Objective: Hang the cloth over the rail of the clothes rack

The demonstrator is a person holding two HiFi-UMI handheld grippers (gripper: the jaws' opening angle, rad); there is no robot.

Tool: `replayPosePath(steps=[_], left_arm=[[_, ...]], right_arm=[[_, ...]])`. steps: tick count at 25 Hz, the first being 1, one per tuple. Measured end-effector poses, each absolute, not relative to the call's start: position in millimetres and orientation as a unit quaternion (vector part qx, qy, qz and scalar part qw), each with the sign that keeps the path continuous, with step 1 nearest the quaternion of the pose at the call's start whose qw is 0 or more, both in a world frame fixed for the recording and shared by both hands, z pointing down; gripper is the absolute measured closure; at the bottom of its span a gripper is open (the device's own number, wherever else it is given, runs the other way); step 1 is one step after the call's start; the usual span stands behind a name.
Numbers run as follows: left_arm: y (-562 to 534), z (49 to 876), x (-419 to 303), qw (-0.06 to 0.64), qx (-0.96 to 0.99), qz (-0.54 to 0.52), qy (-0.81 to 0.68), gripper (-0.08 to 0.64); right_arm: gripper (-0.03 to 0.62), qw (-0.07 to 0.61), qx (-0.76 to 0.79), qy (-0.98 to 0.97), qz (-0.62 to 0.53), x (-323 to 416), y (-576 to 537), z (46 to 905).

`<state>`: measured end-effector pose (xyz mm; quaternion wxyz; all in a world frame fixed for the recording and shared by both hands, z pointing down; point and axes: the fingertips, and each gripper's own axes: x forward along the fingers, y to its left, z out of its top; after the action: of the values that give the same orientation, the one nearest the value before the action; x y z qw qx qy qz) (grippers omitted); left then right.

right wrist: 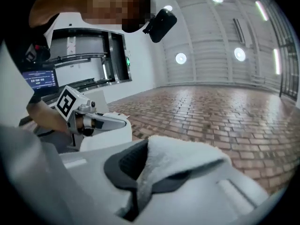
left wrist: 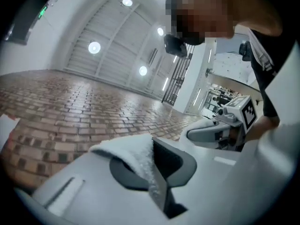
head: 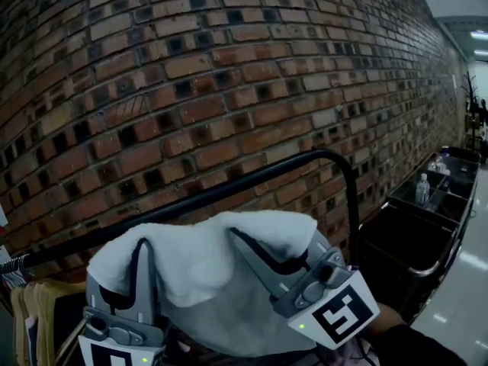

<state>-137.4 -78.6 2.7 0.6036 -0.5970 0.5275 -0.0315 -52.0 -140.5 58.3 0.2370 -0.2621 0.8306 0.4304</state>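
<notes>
Item: cloth (head: 202,261), white, fleecy, one piece. Location: on the near side of the rail (head: 229,191), its bunched upper edge about level with the bar. Whether it touches the bar cannot be told. Nothing hangs over the far side yet, so by my reading the task stands at the lift-and-carry-over step.

Holder one: left gripper (left wrist: 152,161), jaws closed tight on a fold of the cloth's upper edge, toward the rail's low end as the head view shows it, tilted upward.

Holder two: right gripper (right wrist: 139,170), jaws likewise pinched shut on the upper edge, toward the rail's bend end, tilted upward.

Reason for hold: two pinches set apart along one edge keep that edge spread and roughly parallel to the rail, with the rest sagging between and beneath. The upward tilt presents the edge first, presumably so it can pass over the bar and drop behind.

Fixture: clothes rack (head: 352,204), black tube, its rail rising to a rounded corner, then a post running down.

Surroundings: brick wall (head: 191,75) behind the rail; garments (head: 34,311) hanging beneath its low end; dark bins (head: 412,239) beyond its bend end, a bottle (head: 422,190) standing among them.
</notes>
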Motion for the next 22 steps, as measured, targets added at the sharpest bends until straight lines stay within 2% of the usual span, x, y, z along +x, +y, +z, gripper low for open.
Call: replayPosePath(steps=[5,7,10,12,15,17,19,22], left_arm=[[-70,-86,-144,0.627,-0.547,-0.059,0.551,0.543],[-89,-122,-152,0.616,-0.523,-0.092,0.582,0.543],[-139,-158,-165,0.597,-0.488,-0.167,0.615,0.543],[-191,-156,-184,0.584,-0.470,-0.257,0.610,0.543],[-279,-83,-228,0.474,-0.526,-0.433,0.558,0.543],[-313,-8,-252,0.364,-0.593,-0.520,0.495,0.543],[-323,55,-273,0.254,-0.640,-0.577,0.440,0.543],[-312,102,-285,0.116,-0.700,-0.585,0.392,0.541]], right_arm=[[0.581,0.224,-0.209,0.745,0.593,-55,-119,-53],[0.581,0.197,-0.205,0.749,0.598,-71,-133,-83],[0.581,0.116,-0.210,0.769,0.592,-103,-173,-115],[0.581,0.005,-0.185,0.776,0.603,-135,-214,-110],[0.581,-0.216,-0.106,0.810,0.535,-176,-289,-39],[0.581,-0.316,-0.049,0.822,0.472,-187,-313,18],[0.580,-0.363,-0.008,0.836,0.411,-195,-322,55],[0.577,-0.384,0.041,0.862,0.328,-199,-321,79]])
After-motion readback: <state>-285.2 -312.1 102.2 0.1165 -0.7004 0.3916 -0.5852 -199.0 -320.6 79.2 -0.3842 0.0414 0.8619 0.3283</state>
